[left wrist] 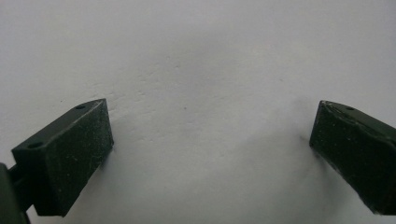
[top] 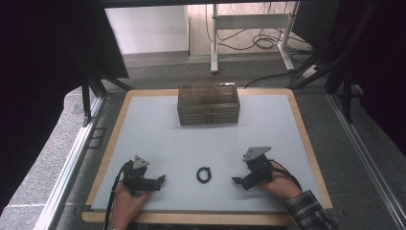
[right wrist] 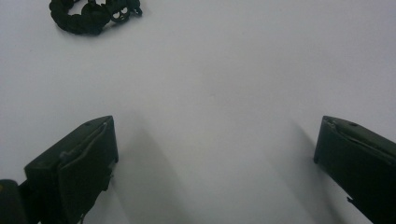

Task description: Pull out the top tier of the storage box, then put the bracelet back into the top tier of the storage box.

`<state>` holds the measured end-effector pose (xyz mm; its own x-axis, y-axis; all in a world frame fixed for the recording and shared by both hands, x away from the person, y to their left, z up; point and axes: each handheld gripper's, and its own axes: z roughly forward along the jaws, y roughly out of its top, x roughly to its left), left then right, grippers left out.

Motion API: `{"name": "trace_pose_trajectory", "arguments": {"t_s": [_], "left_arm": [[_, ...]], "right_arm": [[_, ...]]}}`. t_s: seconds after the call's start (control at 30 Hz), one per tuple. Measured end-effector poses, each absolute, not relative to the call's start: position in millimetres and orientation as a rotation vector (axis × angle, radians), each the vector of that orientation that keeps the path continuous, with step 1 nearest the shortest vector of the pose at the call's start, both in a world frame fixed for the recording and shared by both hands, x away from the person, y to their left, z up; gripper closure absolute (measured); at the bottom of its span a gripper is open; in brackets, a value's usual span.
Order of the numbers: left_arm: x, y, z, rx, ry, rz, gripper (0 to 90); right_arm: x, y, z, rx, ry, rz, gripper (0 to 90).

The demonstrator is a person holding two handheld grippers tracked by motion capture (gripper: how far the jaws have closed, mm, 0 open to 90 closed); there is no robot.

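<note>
A small black beaded bracelet (top: 204,174) lies on the pale mat near the table's front, midway between my two grippers. In the right gripper view the bracelet (right wrist: 91,14) sits at the top left, ahead of the jaws. My left gripper (top: 160,181) rests low at the front left, pointing right toward the bracelet, jaws wide apart with bare mat between them (left wrist: 210,140). My right gripper (top: 238,181) rests at the front right, pointing left, open (right wrist: 215,154) and holding nothing.
A clear plastic organiser box (top: 208,105) with several compartments stands at the back middle of the mat. The wooden table edge (top: 115,139) frames the mat. Behind the table are a white desk frame (top: 249,21) and cables on the floor.
</note>
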<state>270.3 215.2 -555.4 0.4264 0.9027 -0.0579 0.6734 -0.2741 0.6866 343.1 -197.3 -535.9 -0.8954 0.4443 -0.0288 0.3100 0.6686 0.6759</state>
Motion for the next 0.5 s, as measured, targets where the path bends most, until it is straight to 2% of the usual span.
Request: {"name": "trace_pose_trajectory", "arguments": {"t_s": [0.5], "left_arm": [[270.0, 214.9, -555.4, 2.039, 1.324, 0.463, 0.0]], "right_arm": [[343.7, -195.5, -535.6, 0.609, 2.692, 1.022, 0.0]]}}
